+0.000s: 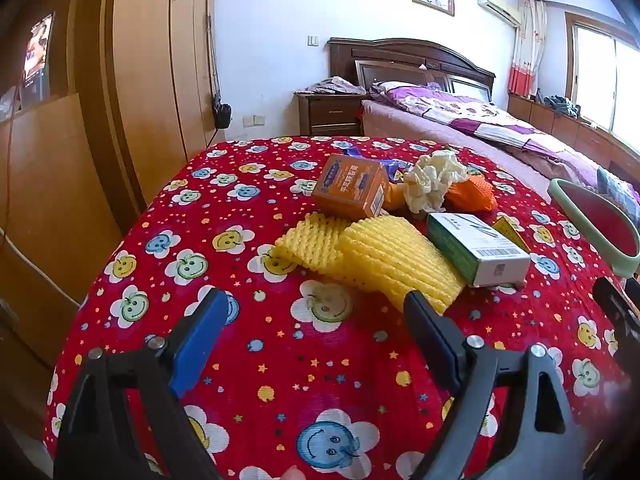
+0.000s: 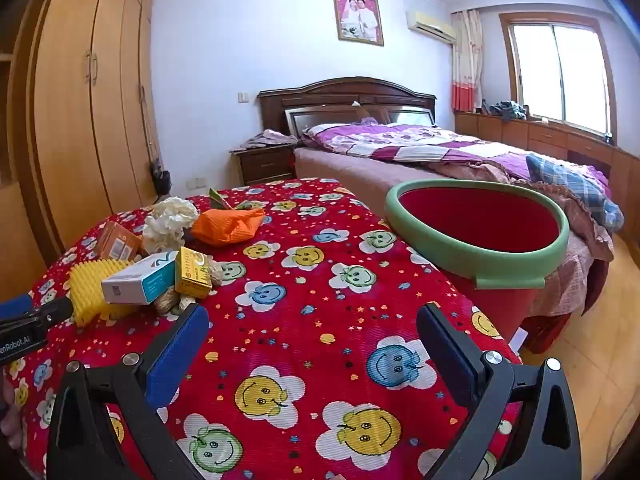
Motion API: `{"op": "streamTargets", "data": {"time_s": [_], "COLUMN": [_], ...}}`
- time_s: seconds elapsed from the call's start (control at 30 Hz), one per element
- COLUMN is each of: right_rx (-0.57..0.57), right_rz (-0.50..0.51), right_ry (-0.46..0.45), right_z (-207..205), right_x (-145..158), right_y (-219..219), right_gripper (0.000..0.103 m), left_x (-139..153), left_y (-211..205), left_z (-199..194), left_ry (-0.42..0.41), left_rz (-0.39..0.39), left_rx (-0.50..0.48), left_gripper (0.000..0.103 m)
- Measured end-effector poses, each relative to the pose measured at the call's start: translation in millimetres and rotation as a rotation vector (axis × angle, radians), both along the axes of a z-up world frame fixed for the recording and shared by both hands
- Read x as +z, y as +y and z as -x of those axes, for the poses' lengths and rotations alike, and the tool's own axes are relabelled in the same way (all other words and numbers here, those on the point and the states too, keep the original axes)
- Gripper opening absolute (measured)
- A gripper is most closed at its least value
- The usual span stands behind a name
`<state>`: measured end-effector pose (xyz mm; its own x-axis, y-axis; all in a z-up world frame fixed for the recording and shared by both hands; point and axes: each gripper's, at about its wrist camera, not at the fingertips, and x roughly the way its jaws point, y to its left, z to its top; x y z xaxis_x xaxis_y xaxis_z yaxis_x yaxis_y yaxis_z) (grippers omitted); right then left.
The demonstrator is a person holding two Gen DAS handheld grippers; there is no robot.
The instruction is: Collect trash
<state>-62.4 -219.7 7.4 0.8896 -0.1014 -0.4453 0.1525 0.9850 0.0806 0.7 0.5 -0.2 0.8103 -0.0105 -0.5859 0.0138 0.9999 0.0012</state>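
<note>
Trash pile: yellow ribbed foam sheets (image 1: 384, 256), white-green box (image 1: 476, 252), orange box (image 1: 352, 190) and crumpled white paper (image 1: 430, 180), sitting mid-surface on the red smiley-flower cloth (image 1: 320, 360), just past the left gripper (image 1: 316, 312). Both it and the right gripper (image 2: 312, 330) have fingers wide apart, holding nothing. Red bin with green rim (image 2: 480, 264) sits right of the surface.

The near half of the table under its red smiley-flower cloth (image 2: 320, 320) lies bare, open to either tool. Along the left edge, yellow ribbed foam sheets (image 1: 384, 260), a white-and-green carton (image 1: 476, 252) and an orange box (image 1: 352, 190) crowd together. The red bucket with a green rim (image 2: 508, 266) stands just beside the right edge.
</note>
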Motion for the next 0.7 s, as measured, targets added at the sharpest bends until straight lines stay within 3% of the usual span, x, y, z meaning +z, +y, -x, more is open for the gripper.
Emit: {"op": "streamTargets", "data": {"time_s": [0.7], "right_rx": [-0.001], "right_rz": [0.006], "right_ry": [0.005], "right_z": [-0.1], "right_x": [0.0], "right_y": [-0.3], "right_gripper": [0.103], "left_x": [1.1], "left_y": [1.5], "left_z": [-2.8], "left_ry": [0.000], "left_rz": [0.013], "left_rx": [-0.002], "left_gripper": [0.090]}}
